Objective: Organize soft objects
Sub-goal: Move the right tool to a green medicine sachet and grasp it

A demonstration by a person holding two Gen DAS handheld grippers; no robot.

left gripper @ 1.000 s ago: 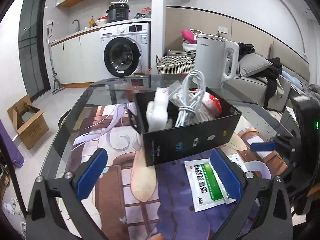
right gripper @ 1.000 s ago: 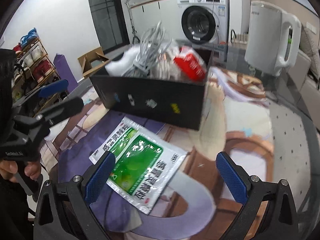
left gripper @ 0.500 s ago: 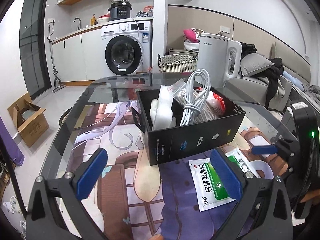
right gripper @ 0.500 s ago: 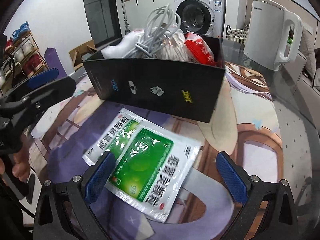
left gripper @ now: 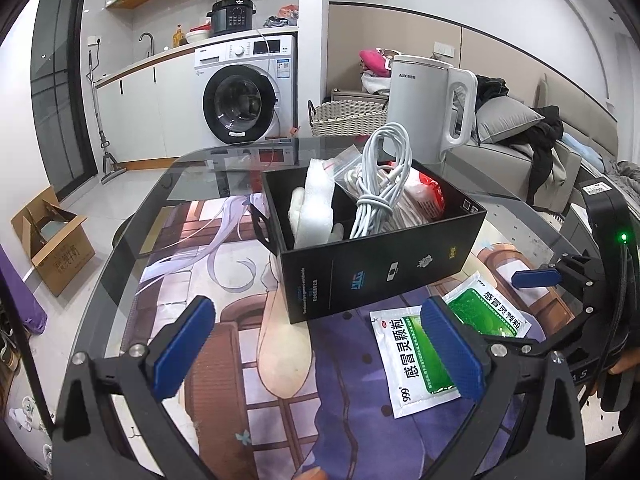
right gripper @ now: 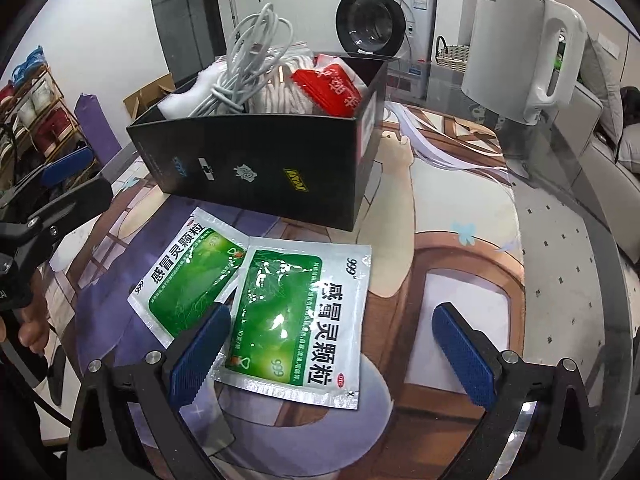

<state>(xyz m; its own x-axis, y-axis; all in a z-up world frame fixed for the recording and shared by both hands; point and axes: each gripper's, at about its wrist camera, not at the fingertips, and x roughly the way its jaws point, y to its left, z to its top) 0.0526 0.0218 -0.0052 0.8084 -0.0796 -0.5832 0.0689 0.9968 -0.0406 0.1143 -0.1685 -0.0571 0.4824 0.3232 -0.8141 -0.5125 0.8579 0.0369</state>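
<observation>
Both the right gripper (right gripper: 326,350) and left gripper (left gripper: 320,344) gape wide, empty. Pinch the top sachet (right gripper: 298,316) by its 3 o'clock edge, probably overlapping the other sachet (right gripper: 184,276), then lift toward the black box (right gripper: 264,160) at 12.

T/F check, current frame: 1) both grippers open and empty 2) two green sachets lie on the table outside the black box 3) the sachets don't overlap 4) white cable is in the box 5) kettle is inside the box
1) Left gripper and right gripper are both open and empty. True.
2) Two green sachets, one and the other, lie on the table outside the black box. True.
3) The sachets do not overlap. False: the nearer one lies over an edge of the other.
4) The white cable is in the box. True.
5) The kettle is inside the box. False: it stands on the table behind the box.
</observation>
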